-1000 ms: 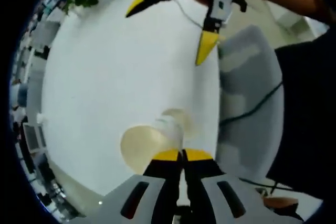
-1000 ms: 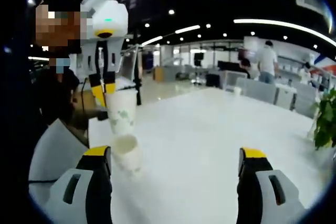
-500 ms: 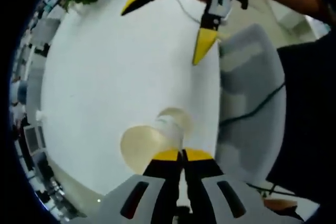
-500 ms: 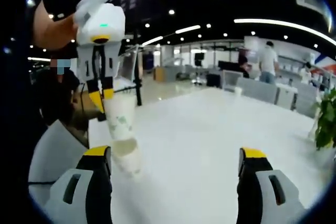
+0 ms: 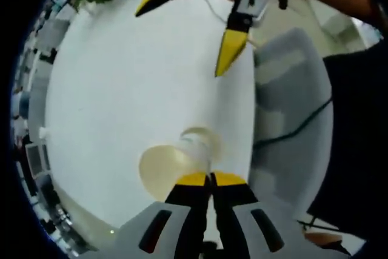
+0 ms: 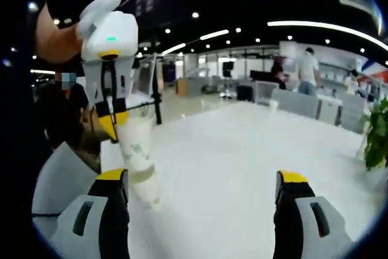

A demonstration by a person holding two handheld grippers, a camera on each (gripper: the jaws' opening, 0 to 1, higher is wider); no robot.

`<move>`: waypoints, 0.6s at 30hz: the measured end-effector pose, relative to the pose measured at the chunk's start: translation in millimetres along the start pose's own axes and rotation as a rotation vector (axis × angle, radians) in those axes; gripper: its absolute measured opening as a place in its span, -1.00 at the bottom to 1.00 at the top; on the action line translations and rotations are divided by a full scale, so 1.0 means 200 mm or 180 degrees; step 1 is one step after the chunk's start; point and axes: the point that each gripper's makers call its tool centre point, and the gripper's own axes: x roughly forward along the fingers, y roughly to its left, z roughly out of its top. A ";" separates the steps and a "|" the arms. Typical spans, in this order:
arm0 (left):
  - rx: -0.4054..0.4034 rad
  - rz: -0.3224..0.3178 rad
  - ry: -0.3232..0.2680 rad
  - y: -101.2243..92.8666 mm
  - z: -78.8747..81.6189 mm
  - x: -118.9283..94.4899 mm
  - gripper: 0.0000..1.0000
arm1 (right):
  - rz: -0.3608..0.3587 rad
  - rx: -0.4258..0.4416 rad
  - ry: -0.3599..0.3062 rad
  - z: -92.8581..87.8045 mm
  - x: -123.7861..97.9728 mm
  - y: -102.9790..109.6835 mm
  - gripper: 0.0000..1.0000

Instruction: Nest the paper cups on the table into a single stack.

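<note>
Pinching the rim of the upper paper cup (image 6: 136,144), the left gripper (image 6: 108,127) has its jaws pressed together on it, with the cup's base sunk into the lower cup (image 6: 147,189) standing on the white table (image 6: 242,168) near the grey chair (image 5: 288,107). Right gripper (image 6: 203,180) jaws are spread wide with nothing between them, well apart from the cups.

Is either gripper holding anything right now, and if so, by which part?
The left gripper is shut on the rim of a paper cup, which sits partly inside a second cup on the table. The right gripper is open and holds nothing.
</note>
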 end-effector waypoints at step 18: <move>-0.0149 -0.0103 0.0004 -0.02 -0.01 0.11 -1.00 | -0.0186 -0.0090 -0.0155 -0.02 0.02 -0.04 1.00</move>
